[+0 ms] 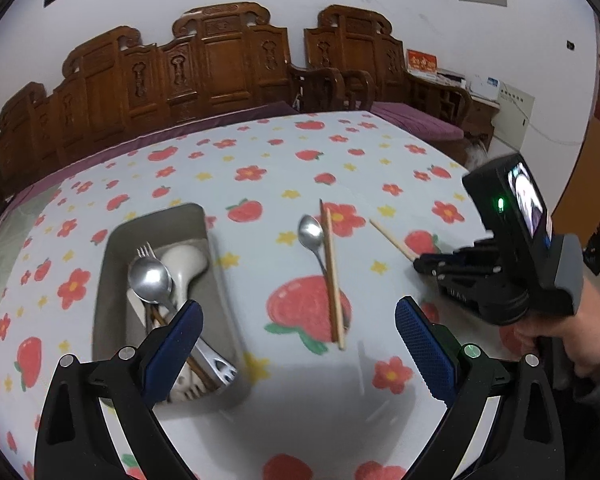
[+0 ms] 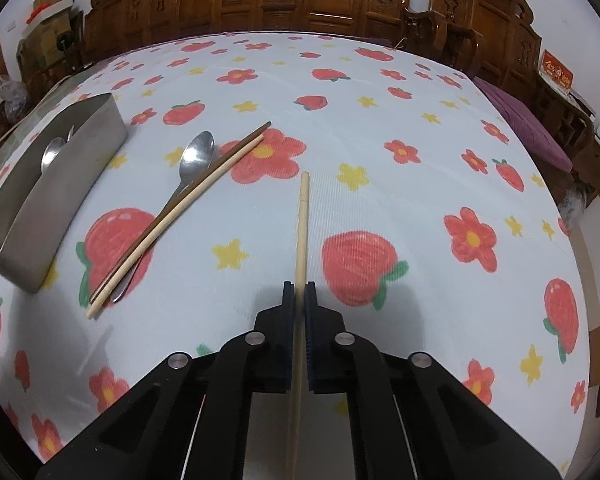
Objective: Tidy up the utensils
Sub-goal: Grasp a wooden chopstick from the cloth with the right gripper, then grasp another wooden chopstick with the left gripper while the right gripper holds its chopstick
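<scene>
A steel tray point(image 1: 112, 248) at the left holds a metal spoon point(image 1: 150, 280), a fork, a white ladle point(image 1: 184, 266) and dark chopsticks. It shows at the left in the right wrist view point(image 2: 80, 148). On the cloth lie a metal spoon point(image 1: 311, 234) point(image 2: 198, 156), a light chopstick point(image 1: 334, 276) point(image 2: 188, 208) and a dark chopstick point(image 2: 236, 146). My left gripper point(image 1: 298, 340) is open and empty, above the cloth beside the tray. My right gripper point(image 2: 299, 292) point(image 1: 424, 262) is shut on a light wooden chopstick point(image 2: 302, 224) point(image 1: 392, 240).
The table wears a white cloth point(image 1: 260, 168) with red flowers and strawberries. Carved wooden chairs point(image 1: 204, 68) stand along the far edge, with a purple cushion point(image 2: 528, 128) at the right.
</scene>
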